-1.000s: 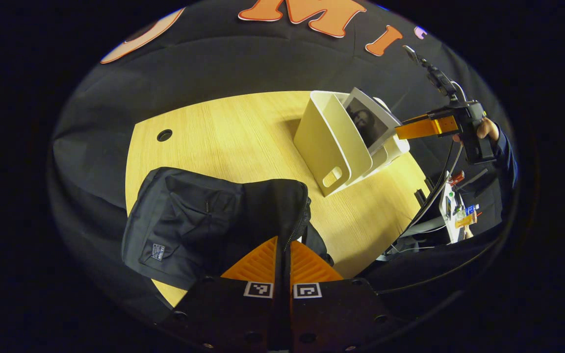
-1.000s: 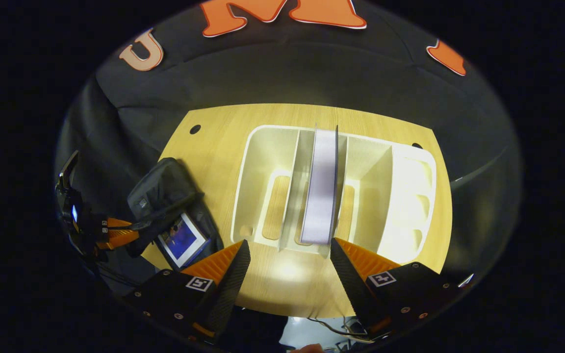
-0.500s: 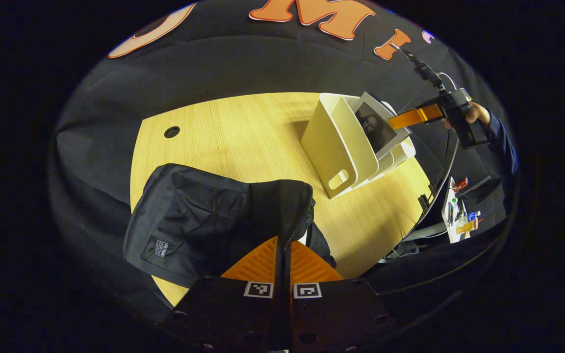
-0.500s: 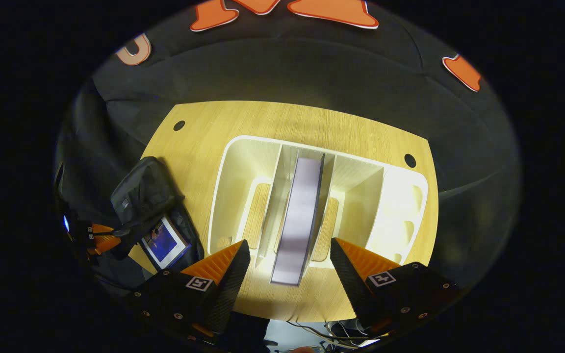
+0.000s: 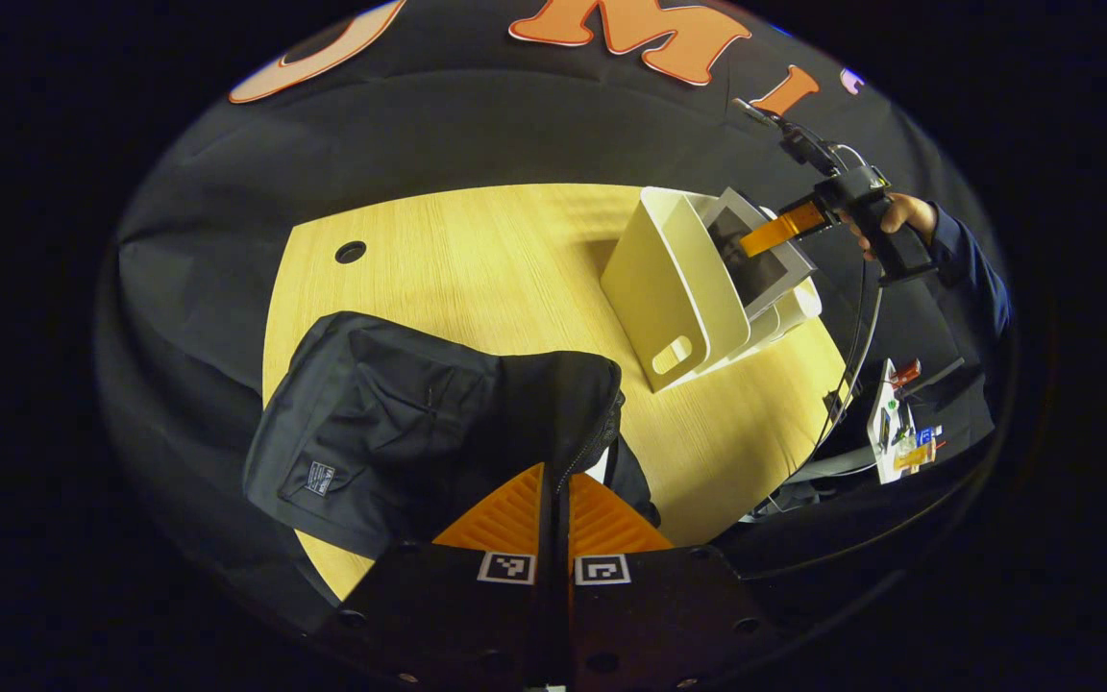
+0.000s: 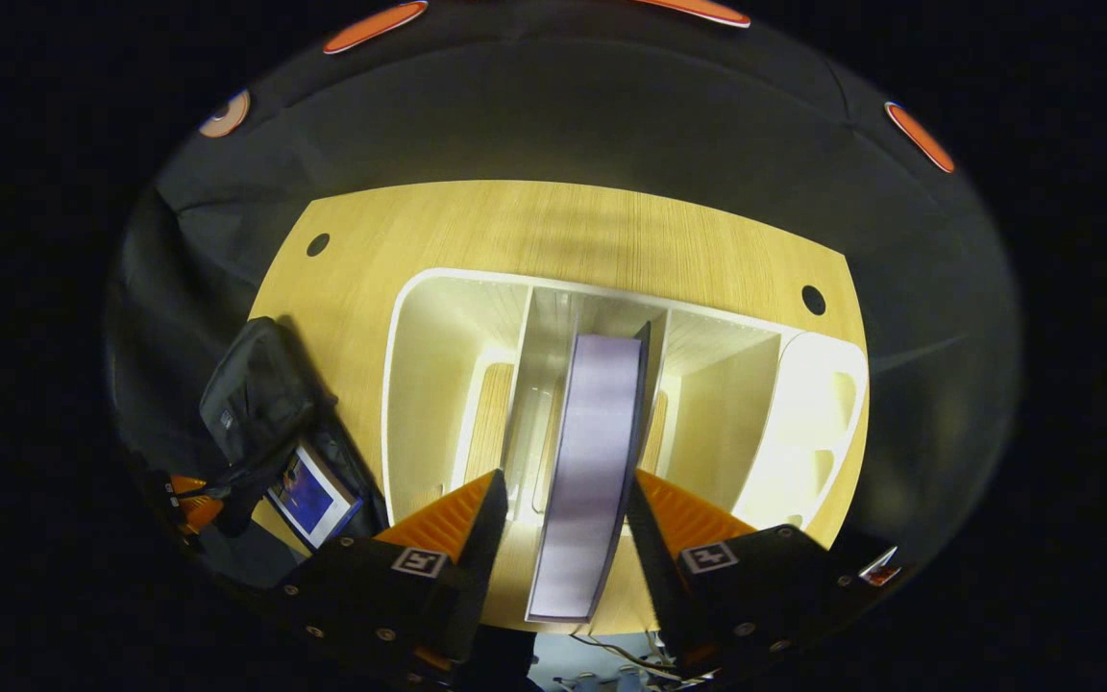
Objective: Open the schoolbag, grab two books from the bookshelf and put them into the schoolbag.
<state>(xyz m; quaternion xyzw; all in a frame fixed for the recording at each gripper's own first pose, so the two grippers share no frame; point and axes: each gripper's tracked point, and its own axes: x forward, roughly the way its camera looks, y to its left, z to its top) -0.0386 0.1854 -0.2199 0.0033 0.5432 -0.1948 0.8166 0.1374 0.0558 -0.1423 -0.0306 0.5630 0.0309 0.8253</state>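
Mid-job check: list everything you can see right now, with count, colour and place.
schoolbag: one, black, near left part of the table, flap held up.
book in schoolbag: one, blue cover with white border, inside the open bag.
bookshelf: one, cream, divided, mid-table.
book in bookshelf: one, pale page edge, upright in a middle slot.
table: one, light wood.
left gripper: one, shut on the schoolbag flap.
right gripper: one, fingers either side of the shelf book; contact unclear.
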